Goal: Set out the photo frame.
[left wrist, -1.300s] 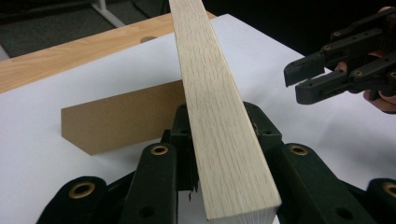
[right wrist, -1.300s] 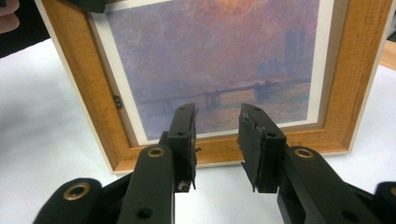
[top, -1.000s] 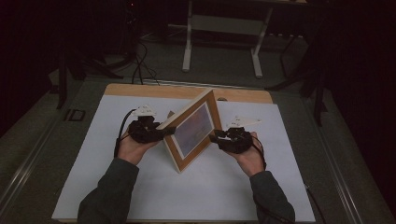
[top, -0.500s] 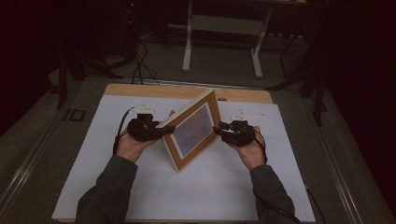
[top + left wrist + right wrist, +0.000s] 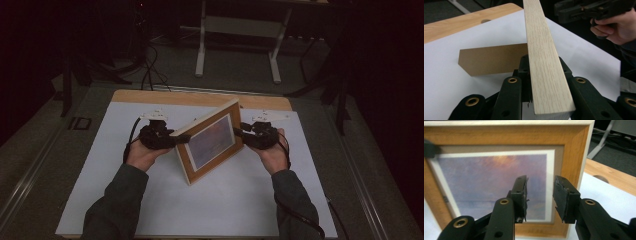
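The left gripper (image 5: 180, 140) clamps the top edge of a wooden picture frame (image 5: 210, 141) — in the left gripper view the pale edge of the frame (image 5: 544, 62) runs between the jaws, which have just been closing on it. The right gripper (image 5: 239, 133) is at the frame's far side; in the right gripper view its jaws stand apart, nothing between them, having just been opening, with the frame's glazed front (image 5: 494, 182) a little way ahead.

The frame stands tilted near the middle of the white mat (image 5: 150, 210), its picture facing the person. Behind it, the brown easel stand (image 5: 491, 58) folds out from the back towards the mat.

The step in hand looks like setting the frame to stand on its easel. Doing it well likely means keeping the left grip steady on the edge until the stand bears weight — letting go early could tip the frame.

Beyond the mat, the wooden table (image 5: 150, 96) shows at the far edge, and a white table leg frame (image 5: 237, 30) stands on the dark floor. Nothing blocks the frame.
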Motion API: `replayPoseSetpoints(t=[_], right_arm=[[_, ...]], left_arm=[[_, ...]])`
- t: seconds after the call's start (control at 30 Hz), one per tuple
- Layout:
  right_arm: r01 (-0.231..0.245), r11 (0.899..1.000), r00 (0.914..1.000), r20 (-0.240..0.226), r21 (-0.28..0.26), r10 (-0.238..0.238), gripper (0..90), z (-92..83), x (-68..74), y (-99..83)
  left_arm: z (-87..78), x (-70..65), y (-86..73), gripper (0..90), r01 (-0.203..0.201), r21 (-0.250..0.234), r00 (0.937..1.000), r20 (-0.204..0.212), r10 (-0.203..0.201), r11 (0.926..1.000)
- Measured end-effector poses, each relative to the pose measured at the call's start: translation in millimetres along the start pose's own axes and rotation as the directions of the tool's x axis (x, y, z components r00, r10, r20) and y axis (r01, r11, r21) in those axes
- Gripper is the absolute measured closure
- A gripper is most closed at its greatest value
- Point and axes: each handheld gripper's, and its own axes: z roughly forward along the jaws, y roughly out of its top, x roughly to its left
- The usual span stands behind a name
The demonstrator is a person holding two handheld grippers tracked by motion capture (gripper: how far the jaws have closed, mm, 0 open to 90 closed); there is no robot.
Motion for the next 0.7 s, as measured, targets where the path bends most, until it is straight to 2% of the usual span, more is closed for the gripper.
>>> replayPoseSetpoints(t=[0.3,0.5,0.57,0.6,0.63,0.7], right_arm=[[-0.029,1.0,0.9992,0.029,-0.007,0.029,60.1,-4.1,-12.9,2.0],[-0.043,0.999,0.998,0.046,-0.002,0.043,57.9,-3.7,-17.8,-1.2],[-0.034,0.999,0.9973,0.066,0.007,0.034,57.0,-4.0,-18.3,-2.3],[-0.033,0.999,0.9976,0.061,0.008,0.032,57.2,-4.3,-18.7,-3.0],[-0.033,0.999,0.9982,0.049,0.005,0.033,56.5,-4.8,-19.1,-3.5],[-0.028,1.0,0.998,0.057,0.005,0.027,56.4,-5.7,-19.1,-4.2]], left_arm=[[3.6,4.7,1.0,75.2,-0.012,0.0,0.9986,0.051,0.012,0.9999],[6.3,4.6,2.1,75.6,-0.042,0.004,0.994,0.101,0.041,0.9991],[6.6,4.4,1.6,75.7,-0.049,0.003,0.9911,0.124,0.049,0.9988],[6.8,4.9,1.3,75.7,-0.048,0.002,0.9904,0.129,0.048,0.9988],[6.9,5.4,1.1,75.7,-0.048,0.001,0.9903,0.131,0.047,0.9989],[6.8,3.9,0.7,75.5,-0.051,-0.004,0.9919,0.116,0.051,0.9987]])
